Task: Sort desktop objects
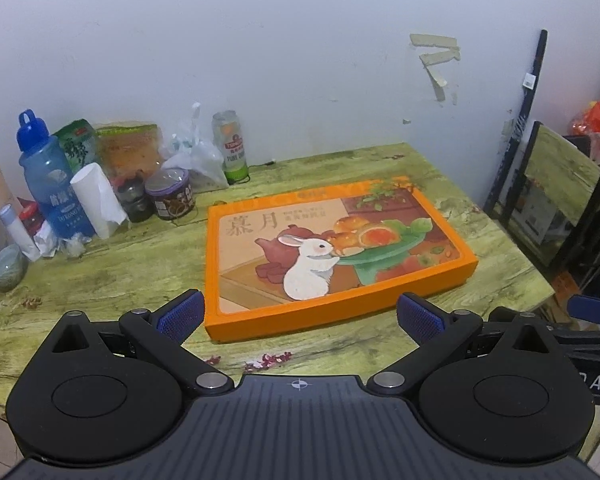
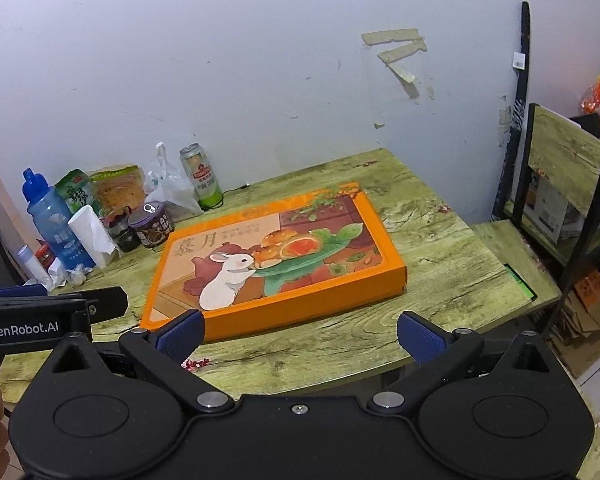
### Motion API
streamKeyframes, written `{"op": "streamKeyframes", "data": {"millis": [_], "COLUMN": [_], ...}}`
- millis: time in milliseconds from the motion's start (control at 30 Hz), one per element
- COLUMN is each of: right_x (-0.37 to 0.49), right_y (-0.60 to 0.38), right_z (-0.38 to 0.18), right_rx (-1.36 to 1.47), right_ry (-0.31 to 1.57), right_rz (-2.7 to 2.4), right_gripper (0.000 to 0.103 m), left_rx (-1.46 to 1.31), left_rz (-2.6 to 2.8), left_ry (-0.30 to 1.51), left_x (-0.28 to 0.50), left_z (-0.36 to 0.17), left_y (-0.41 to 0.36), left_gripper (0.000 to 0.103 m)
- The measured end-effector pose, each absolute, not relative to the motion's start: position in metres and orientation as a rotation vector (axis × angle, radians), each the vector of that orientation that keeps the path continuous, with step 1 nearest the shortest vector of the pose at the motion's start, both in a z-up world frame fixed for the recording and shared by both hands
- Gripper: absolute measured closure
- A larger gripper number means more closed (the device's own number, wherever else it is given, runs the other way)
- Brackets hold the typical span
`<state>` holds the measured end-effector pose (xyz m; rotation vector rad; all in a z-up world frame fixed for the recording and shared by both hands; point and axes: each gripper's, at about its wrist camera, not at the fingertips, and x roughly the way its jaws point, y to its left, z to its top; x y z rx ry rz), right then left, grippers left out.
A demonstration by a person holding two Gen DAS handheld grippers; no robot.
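Observation:
A flat orange gift box (image 1: 332, 252) with a white rabbit picture lies in the middle of the green wood-grain table (image 1: 100, 276). My left gripper (image 1: 300, 316) hovers over the table's near edge just in front of the box, open and holding nothing. The same box (image 2: 276, 264) shows in the right wrist view. There my right gripper (image 2: 300, 334) also stands open and unloaded near the front edge, and the left gripper's body (image 2: 40, 316) sits to its left.
Clutter lines the back left by the wall: a blue water bottle (image 1: 48, 176), a paper roll (image 1: 96, 200), a dark jar (image 1: 170, 196), a green can (image 1: 232, 146), plastic bags, a small bowl (image 1: 6, 268). A metal-framed shelf (image 2: 560, 184) stands to the right of the table.

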<state>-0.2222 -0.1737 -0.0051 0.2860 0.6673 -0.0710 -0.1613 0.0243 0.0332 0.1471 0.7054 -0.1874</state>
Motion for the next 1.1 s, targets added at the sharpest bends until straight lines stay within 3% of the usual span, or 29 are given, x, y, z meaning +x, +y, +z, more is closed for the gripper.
{"op": "streamKeyframes", "data": {"millis": [1100], "right_x": [-0.211], "right_y": [-0.176], "right_z": [-0.012], "right_rx": [0.245], "right_ry": [0.684], "right_rz": [-0.086], "right_gripper": [0.0], "left_rx": [0.11], "left_rz": [-0.184], "left_ry": [0.723], "left_x": [-0.151], "left_z": [0.015], "left_y": [0.021], "left_gripper": [0.0]}}
